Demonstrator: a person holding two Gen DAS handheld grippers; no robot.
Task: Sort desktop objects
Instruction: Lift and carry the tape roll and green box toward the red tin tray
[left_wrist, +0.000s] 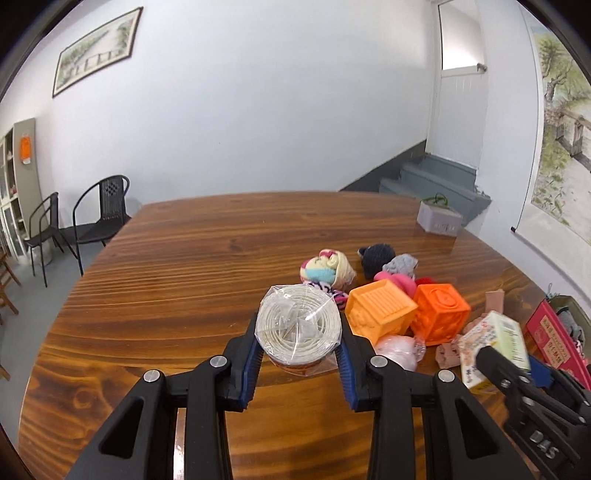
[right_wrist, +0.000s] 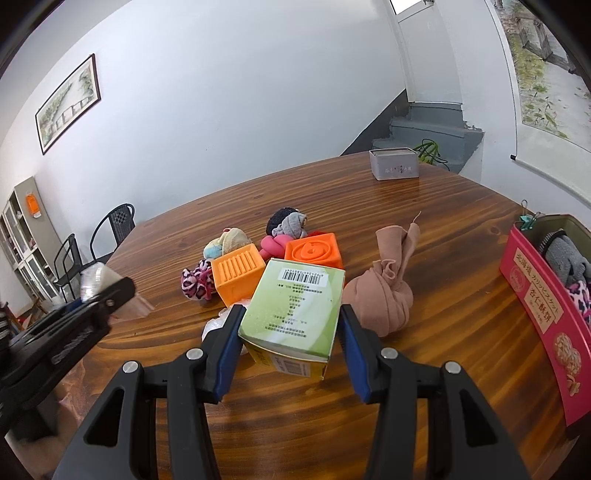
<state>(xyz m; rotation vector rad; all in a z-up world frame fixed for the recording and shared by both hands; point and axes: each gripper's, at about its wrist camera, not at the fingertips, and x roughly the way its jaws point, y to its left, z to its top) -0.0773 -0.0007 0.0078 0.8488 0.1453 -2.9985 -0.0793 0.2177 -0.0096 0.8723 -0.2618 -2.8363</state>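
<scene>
gripping a wrapped cord coil (left_wrist: 297, 328) in left gripper (left_wrist: 298, 347), right gripper (right_wrist: 291, 325) clamping green box (right_wrist: 293, 314)

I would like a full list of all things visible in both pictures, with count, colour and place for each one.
Wooden round table: one, brown, under everything.
Orange rubber toy cubes: two, centre of table.
Rolled sock bundles: several, mixed colours, behind the cubes.
Beige knotted stocking: one, right of the cubes.
Red biscuit tin: one, right edge, cloth items inside.
Grey tin box: one, far side.
Black metal chairs: two, by the left wall.
Wrapped white cord coil: one, in the left tongs.
Green paper carton: one, in the right tongs.
</scene>
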